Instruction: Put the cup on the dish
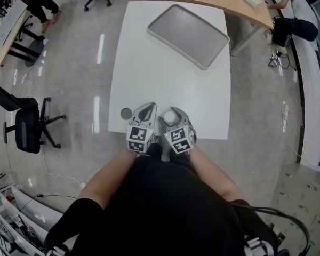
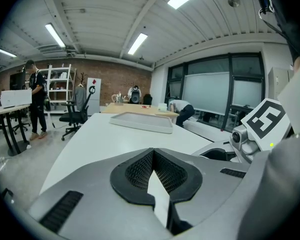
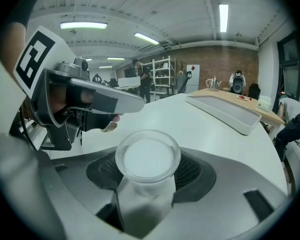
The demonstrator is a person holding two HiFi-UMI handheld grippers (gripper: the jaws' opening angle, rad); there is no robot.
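R gripper [image 1: 171,112] is clamped on the cup [image 3: 147,160], pads either side of the wall below the rim. Cup is upright, mouth up, prob so it carries level. L gripper [image 2: 152,176] has jaws pinched together w/ nothing btwn them. It sits beside R at the near edge of the table [image 1: 165,84] and looks idle; 1 gripper is enough here. The dish [image 1: 188,35] is empty at the far end, well apart from cup. Head view gives that gap + a small grey disc [image 1: 126,112] just left of L; gripper views don't. Only R gripper view shows the grip itself.
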